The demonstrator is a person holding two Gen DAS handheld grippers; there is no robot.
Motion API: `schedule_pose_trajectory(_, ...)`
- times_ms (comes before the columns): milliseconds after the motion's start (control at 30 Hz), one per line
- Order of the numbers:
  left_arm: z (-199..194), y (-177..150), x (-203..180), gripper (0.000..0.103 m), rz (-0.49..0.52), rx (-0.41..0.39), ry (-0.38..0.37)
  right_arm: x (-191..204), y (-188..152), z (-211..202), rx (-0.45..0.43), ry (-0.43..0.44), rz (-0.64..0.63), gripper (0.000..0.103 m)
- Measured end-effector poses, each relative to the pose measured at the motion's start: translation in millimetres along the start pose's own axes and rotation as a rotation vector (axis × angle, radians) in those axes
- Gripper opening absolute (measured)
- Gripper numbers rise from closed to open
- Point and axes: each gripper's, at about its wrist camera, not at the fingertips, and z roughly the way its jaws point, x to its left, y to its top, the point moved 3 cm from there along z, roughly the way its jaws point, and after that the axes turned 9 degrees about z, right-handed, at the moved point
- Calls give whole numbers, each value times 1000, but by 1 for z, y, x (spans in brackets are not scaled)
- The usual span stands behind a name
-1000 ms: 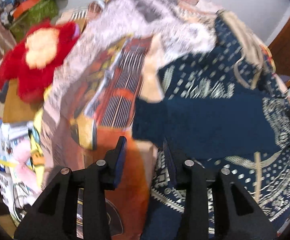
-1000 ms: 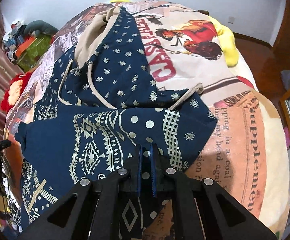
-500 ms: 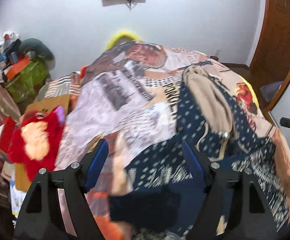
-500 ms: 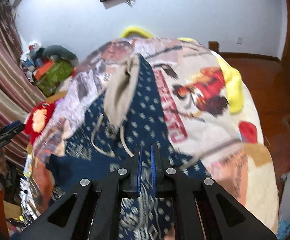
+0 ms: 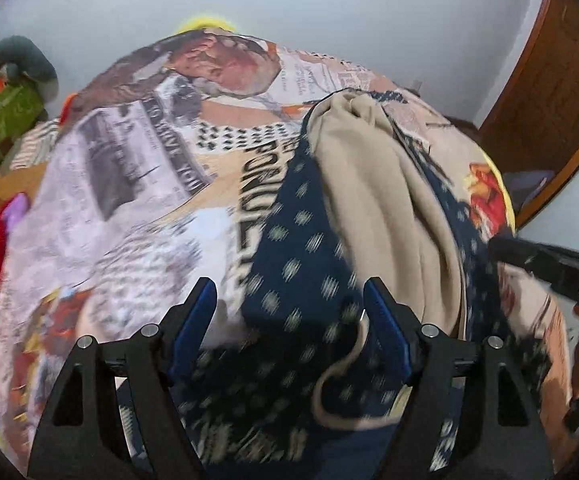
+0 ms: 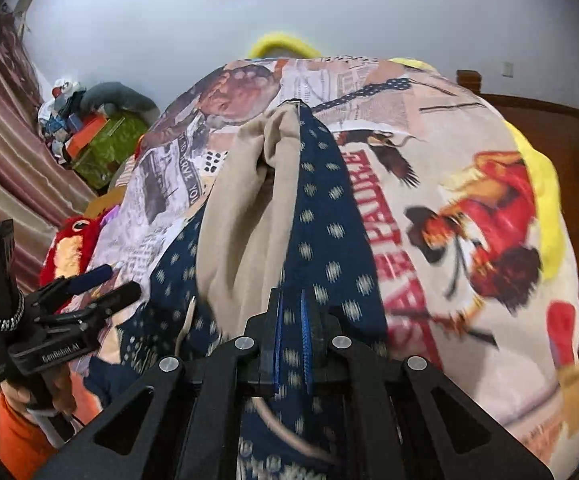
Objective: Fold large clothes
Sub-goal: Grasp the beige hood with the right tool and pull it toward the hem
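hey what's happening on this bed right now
A person with a handheld gripper in each hand is folding a navy patterned hoodie with a beige-lined hood on a bed with a printed blanket. The right gripper has its jaws shut; the hoodie's cloth shows at them. The left gripper hangs open above the hoodie, holding nothing.

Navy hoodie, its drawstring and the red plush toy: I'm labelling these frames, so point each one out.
Navy hoodie [image 6: 329, 216], right wrist view, on the dotted navy hood panel.
Drawstring [image 5: 331, 376], left wrist view, on the cord's curved loop.
Red plush toy [image 6: 71, 240], right wrist view, on its red head.
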Motion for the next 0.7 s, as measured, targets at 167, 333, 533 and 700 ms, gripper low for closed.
schedule_pose_trajectory(167,37,20,2,75,-69,15,-8,10,27,29,-15,17,-15,5)
schedule_pose_trajectory(333,61,15,5,60,-115,21,-22,15,40,63,3,-41,-79,5)
schedule_pose_trajectory(533,52,16,1,16,-109,8,-42,0,36,77,-41,-21,-89,5)
schedule_pose_trajectory(700,19,13,-4,11,-91,-5,-82,-11,37,72,24,59,-22,5)
